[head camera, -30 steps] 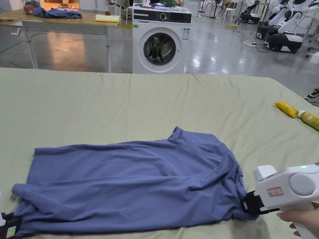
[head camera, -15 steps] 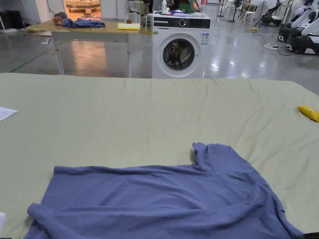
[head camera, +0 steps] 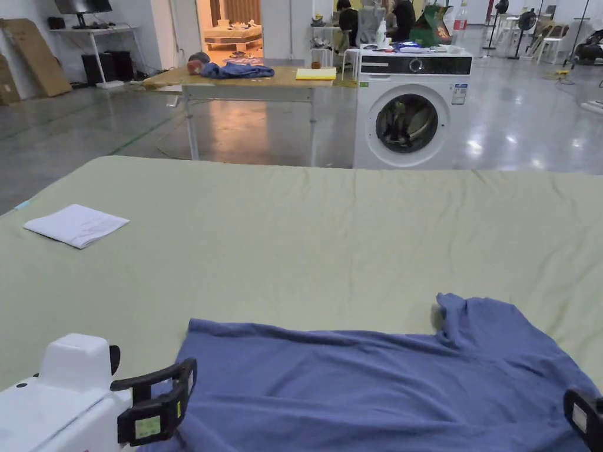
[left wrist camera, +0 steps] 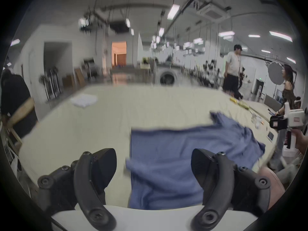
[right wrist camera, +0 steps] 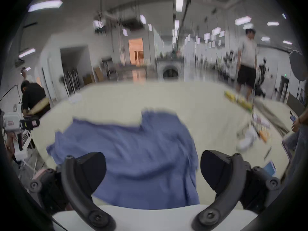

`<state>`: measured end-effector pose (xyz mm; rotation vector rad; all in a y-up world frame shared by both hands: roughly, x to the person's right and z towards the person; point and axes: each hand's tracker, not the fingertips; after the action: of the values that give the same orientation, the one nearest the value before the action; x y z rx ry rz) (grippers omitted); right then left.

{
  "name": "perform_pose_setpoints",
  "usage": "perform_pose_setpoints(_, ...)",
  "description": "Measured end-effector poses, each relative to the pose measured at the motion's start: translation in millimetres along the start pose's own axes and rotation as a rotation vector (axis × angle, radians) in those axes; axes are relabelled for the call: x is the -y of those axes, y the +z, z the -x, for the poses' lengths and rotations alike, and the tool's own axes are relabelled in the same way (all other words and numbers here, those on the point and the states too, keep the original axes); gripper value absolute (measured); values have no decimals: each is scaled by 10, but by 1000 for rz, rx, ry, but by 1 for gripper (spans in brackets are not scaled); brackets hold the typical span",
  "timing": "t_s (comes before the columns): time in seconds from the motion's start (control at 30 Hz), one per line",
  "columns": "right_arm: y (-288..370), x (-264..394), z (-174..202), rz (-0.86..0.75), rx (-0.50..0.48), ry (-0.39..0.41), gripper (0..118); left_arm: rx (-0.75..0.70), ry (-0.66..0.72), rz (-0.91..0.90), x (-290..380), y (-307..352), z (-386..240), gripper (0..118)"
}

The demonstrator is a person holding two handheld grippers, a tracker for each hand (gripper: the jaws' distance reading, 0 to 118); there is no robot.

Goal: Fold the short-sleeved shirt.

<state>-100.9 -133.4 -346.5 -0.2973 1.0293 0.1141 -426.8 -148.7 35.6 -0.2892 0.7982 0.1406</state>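
Observation:
A blue short-sleeved shirt (head camera: pixel 365 388) lies spread on the green sheet (head camera: pixel 294 235), with its collar end at the right. My left gripper (head camera: pixel 159 400) hovers open just off the shirt's left edge. In the left gripper view its jaws stand wide apart (left wrist camera: pixel 153 158), with the shirt (left wrist camera: pixel 175 159) below and nothing between them. My right gripper (head camera: pixel 586 415) shows at the shirt's right end. Its jaws are also wide apart (right wrist camera: pixel 152 158) over the shirt (right wrist camera: pixel 133 151). Each gripper view shows the other gripper farther off: the right one (left wrist camera: pixel 278 123), the left one (right wrist camera: pixel 29 123).
A folded white cloth (head camera: pixel 76 225) lies at the sheet's far left. Behind the bed stand a washing machine (head camera: pixel 409 115) and a wooden table (head camera: pixel 247 79). Yellow packets (right wrist camera: pixel 238 99) and small items lie along the right side. People (left wrist camera: pixel 232 71) stand nearby.
A second ago both grippers were clamped on the shirt's near ends. Now both are open and off the cloth. The head camera has swung left and up.

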Motion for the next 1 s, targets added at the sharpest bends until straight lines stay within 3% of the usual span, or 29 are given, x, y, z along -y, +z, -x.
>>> perform_pose_setpoints(0.03, 41, -14, 117, -108, 0, -2, 98, -15, 7, -81, 10, 13, -59, 62)
perform_pose_setpoints(0.07, 61, -20, 222, -193, 11, -9, 79, -19, 23, -131, 7, 23, -119, 35)
perform_pose_setpoints(0.1, 48, -11, 292, -259, 34, -24, 50, -39, 50, -160, 17, 7, -185, 8)
perform_pose_setpoints(0.13, 19, -15, 374, -289, 59, -41, 3, -52, 65, -173, 37, -12, -244, 0)
perform_pose_setpoints(0.2, -14, -30, 481, -311, 93, -76, 0, -76, 100, -196, 69, -9, -306, 0)
perform_pose_setpoints(0.3, -87, -15, 423, -251, 11, -112, 0, -73, 76, -147, 12, -117, -262, 0)
perform_pose_setpoints(0.37, -73, 2, 381, -221, 14, -65, 0, -90, 19, -101, -85, -288, -123, 0)
perform_pose_setpoints(0.47, -73, 23, 298, -187, 48, 21, 0, -40, 44, 215, -375, -922, 202, 0)
perform_pose_setpoints(0.57, -152, 54, 247, -150, 49, -2, 0, 84, 130, 452, -411, -1691, 577, 0)
perform_pose_setpoints(0.6, -195, 69, 210, -127, 46, -24, 0, 77, 134, 473, -376, -1913, 658, 3)
perform_pose_setpoints(0.63, -241, 101, 199, -107, 49, -38, 0, 76, 112, 487, -342, -2086, 708, 22)
perform_pose_setpoints(0.7, -330, 143, 147, -75, 67, -61, 0, 99, 92, 548, -259, -2414, 723, 87)
perform_pose_setpoints(0.73, -369, 164, 120, -62, 77, -69, 0, 86, 67, 574, -176, -2565, 710, 102)
perform_pose_setpoints(0.9, -494, 263, 81, 11, 99, -92, 0, 8, -36, 712, 265, -3144, 601, 102)
perform_pose_setpoints(1.0, -545, 318, 68, 45, 109, -71, 0, 18, -13, 635, 389, -3293, 555, 109)
